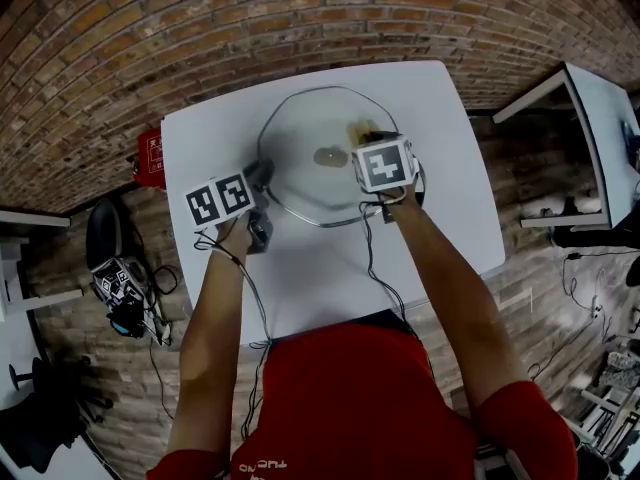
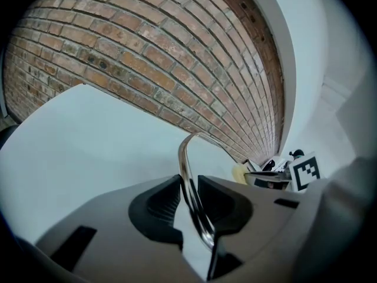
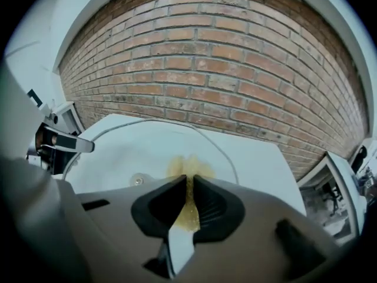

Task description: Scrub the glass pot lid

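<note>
A round glass pot lid point(image 1: 305, 188) with a metal rim lies flat on the white table point(image 1: 430, 248), its knob point(image 1: 331, 156) at the middle. My left gripper point(image 1: 262, 176) is at the lid's left edge. In the left gripper view its jaws point(image 2: 189, 184) are shut on the lid's metal rim point(image 2: 184, 158). My right gripper point(image 1: 374, 136) hovers over the right half of the lid and is shut on a yellow sponge point(image 3: 188, 173). The sponge rests on the glass point(image 3: 118, 152), just right of the knob point(image 3: 137, 181).
A red object point(image 1: 150, 158) sits by the table's left edge. A black chair and gear point(image 1: 110, 258) stand on the brick floor to the left. A second white table point(image 1: 600, 118) stands to the right. A brick wall point(image 3: 235, 58) rises behind the table.
</note>
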{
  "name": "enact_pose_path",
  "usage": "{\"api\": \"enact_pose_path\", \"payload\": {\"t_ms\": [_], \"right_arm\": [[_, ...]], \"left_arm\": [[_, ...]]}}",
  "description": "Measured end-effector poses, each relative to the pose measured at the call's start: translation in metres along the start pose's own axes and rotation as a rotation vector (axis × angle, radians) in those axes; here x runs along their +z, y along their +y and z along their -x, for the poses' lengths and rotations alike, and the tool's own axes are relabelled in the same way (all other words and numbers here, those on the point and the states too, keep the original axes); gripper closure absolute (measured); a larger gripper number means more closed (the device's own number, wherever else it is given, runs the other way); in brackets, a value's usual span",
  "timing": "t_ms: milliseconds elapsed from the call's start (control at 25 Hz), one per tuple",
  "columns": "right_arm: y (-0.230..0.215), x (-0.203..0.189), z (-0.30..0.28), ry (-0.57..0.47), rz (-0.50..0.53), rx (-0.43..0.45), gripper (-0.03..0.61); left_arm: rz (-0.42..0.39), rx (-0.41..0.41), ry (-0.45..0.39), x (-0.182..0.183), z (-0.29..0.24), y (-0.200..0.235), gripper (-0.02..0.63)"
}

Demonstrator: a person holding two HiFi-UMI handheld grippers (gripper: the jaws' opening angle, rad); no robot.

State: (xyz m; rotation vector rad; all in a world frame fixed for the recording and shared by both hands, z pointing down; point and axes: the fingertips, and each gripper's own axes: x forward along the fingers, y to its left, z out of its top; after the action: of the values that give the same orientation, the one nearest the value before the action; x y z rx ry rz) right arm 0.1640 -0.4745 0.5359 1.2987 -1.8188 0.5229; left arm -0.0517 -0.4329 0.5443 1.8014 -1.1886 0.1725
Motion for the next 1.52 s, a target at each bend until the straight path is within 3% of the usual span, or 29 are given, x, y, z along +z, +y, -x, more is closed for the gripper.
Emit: {"api": "enact_pose_path", "payload": {"t_ms": [160,320,680,840,1120,1520], "right_arm": [[-0.023,-0.007,0.004,-0.014,-0.024,-0.022,0.528],[-0.014,-0.010,0.013,-0.021,-0.015,-0.015,0.528],[0.120,-0.014,0.064,-0.102,0.011,0.272,0.528],[0.154,-0.021,0.067,-0.090,0.054,0.323,0.528],[0.148,-0.041,0.055,-0.031,0.071,0.302,0.528],[0.070,-0.053,0.056,-0.010,-0.006,0.169,0.528]], "left_arm": [[-0.004,0.001,-0.002,0.000,0.000,0.000,0.514],[-0.005,0.005,-0.001,0.000,-0.001,0.000,0.514],[0.008,0.005,-0.010,-0.001,0.000,0.000,0.514],[0.002,0.011,-0.010,-0.001,0.000,0.001,0.514],[-0.005,0.017,-0.005,-0.002,0.001,0.001,0.515],[-0.007,0.015,-0.002,-0.003,0.002,0.000,0.514]]}}
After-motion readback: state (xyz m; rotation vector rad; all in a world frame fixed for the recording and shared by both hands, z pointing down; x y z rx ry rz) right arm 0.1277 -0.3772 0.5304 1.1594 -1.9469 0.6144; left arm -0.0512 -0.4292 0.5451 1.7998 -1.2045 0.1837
